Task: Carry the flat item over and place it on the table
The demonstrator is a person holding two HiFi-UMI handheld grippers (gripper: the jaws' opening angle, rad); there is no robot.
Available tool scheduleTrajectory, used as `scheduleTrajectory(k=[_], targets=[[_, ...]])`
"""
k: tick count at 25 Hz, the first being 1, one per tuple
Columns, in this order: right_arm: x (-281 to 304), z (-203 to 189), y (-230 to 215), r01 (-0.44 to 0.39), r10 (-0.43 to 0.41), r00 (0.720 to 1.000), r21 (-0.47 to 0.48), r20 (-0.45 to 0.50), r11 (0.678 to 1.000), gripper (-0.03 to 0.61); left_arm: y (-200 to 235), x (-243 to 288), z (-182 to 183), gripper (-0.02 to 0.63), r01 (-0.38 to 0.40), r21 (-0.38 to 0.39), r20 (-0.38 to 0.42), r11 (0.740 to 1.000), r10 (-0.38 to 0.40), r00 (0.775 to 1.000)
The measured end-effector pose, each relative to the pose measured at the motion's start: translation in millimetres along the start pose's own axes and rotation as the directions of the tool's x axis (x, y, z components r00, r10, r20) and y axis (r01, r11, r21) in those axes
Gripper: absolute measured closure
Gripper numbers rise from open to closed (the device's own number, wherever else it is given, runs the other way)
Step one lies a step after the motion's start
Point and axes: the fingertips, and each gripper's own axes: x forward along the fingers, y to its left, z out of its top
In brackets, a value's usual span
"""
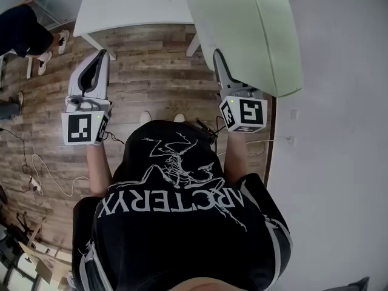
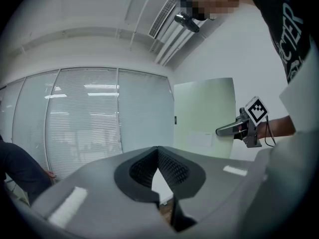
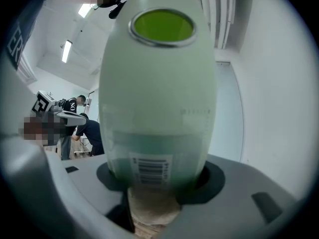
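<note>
So the right gripper [image 3: 157, 176] is clamped fairly wide on one edge of the flat item [image 1: 248, 29]. It's a pale green panel with a barcode sticker near the jaws, held up in the air and filling the upper right of the head view. The left gripper [image 1: 100, 58] is at middle left, jaws pinched together on nothing. A white table [image 1: 133, 5] sits top centre, above the wood floor [image 1: 157, 71].

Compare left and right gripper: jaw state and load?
The left gripper has jaws together, empty; the right gripper is clamped on the pale green flat item. In head view the left gripper's tips show bare; the item hides the right gripper's. Shared: each carries a marker cube.
</note>
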Motion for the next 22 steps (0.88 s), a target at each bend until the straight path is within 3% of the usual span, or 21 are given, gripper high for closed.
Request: scheduleTrajectory(k=[10,22], targets=[[0,-5,-16,-0.027,0.027,1.000,0.020,0.004,0.999,0.318,-19,5,-4,0.603,-0.036,-0.002,-0.044,0.999,0.036,0.998],[-6,-14,-53,-0.086,0.086,0.996,0.007,0.013,0.996,0.318,-60,26,5,0.603,-0.087,0.011,-0.033,0.996,0.087,0.996]])
